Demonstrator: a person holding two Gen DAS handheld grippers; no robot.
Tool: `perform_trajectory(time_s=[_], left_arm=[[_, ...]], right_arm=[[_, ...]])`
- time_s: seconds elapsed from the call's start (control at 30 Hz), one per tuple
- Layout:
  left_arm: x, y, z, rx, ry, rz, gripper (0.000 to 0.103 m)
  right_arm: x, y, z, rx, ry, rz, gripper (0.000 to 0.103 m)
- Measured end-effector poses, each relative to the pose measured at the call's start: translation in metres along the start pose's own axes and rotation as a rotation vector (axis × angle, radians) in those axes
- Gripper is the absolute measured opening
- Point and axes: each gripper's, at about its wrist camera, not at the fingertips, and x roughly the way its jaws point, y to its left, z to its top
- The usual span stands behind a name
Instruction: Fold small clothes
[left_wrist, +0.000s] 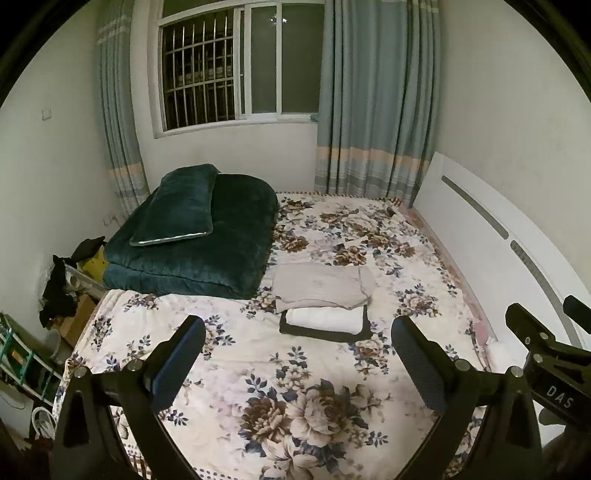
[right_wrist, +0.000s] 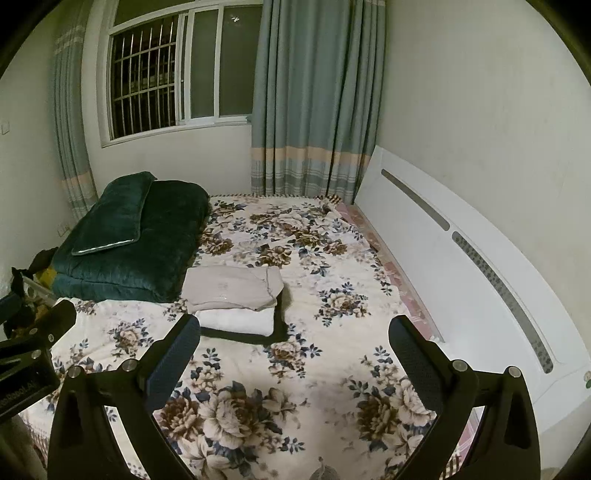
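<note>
A stack of folded small clothes lies mid-bed: a beige garment (left_wrist: 319, 284) on top, a white one (left_wrist: 325, 319) under it, a black one (left_wrist: 325, 334) at the bottom. The stack also shows in the right wrist view, with the beige garment (right_wrist: 231, 286), the white one (right_wrist: 236, 321) and the black one (right_wrist: 258, 338). My left gripper (left_wrist: 299, 354) is open and empty, held above the floral bedspread (left_wrist: 295, 406) short of the stack. My right gripper (right_wrist: 295, 352) is open and empty, to the right of the stack.
A dark green folded quilt (left_wrist: 192, 254) with a pillow (left_wrist: 181, 206) on it lies at the bed's far left. A white headboard (right_wrist: 461, 258) runs along the right. Window and curtains (left_wrist: 373, 110) stand behind. Clutter (left_wrist: 59, 291) sits left of the bed.
</note>
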Motion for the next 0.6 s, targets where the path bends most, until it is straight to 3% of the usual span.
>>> perform_trajectory(time_s=[0.6], left_arm=[[-0.004, 0.004, -0.002, -0.006, -0.004, 0.003, 0.103]], right_arm=[[-0.022, 0.004, 0.000, -0.011, -0.007, 0.027, 0.103]])
